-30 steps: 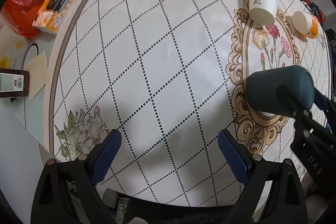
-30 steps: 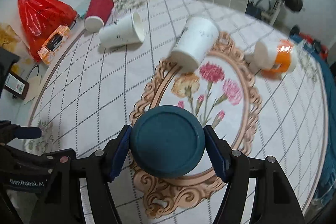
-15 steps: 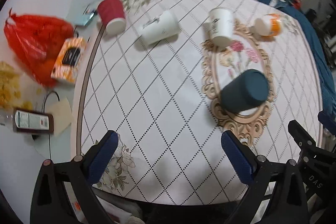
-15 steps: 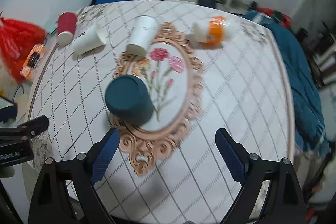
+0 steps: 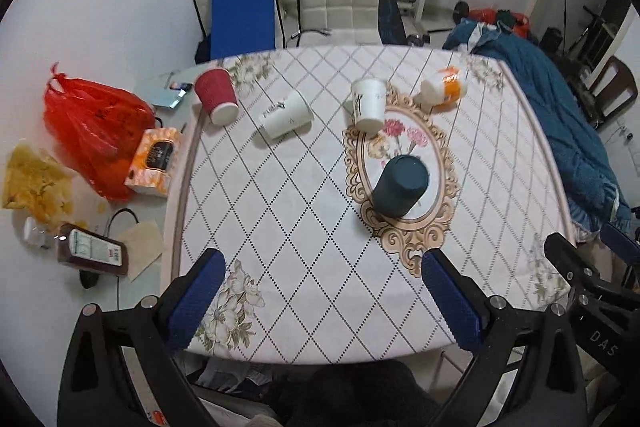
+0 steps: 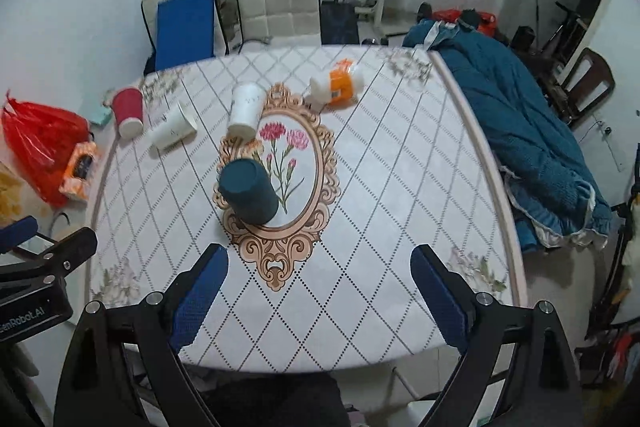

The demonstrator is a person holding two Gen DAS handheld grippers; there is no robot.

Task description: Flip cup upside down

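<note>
A dark teal cup (image 5: 400,185) stands upside down, base up, on the oval flower print of the tablecloth; it also shows in the right wrist view (image 6: 248,191). My left gripper (image 5: 324,293) is open and empty, high above the table's near edge, well back from the cup. My right gripper (image 6: 320,293) is open and empty, also high and back from the cup. The left gripper's body (image 6: 36,279) shows at the left edge of the right wrist view.
On the table (image 5: 304,267) stand an upside-down red cup (image 5: 216,101) and white cup (image 5: 369,104); another white cup (image 5: 286,114) and an orange-white cup (image 5: 444,89) lie on their sides. A red bag (image 5: 92,131) and tissue pack (image 5: 154,161) lie left. Chairs stand behind, a blue blanket (image 6: 520,139) right.
My right gripper has let go of the teal cup and opened. Both grippers have pulled up and back, so the whole table now shows. The cup stays upside down on the oval.
</note>
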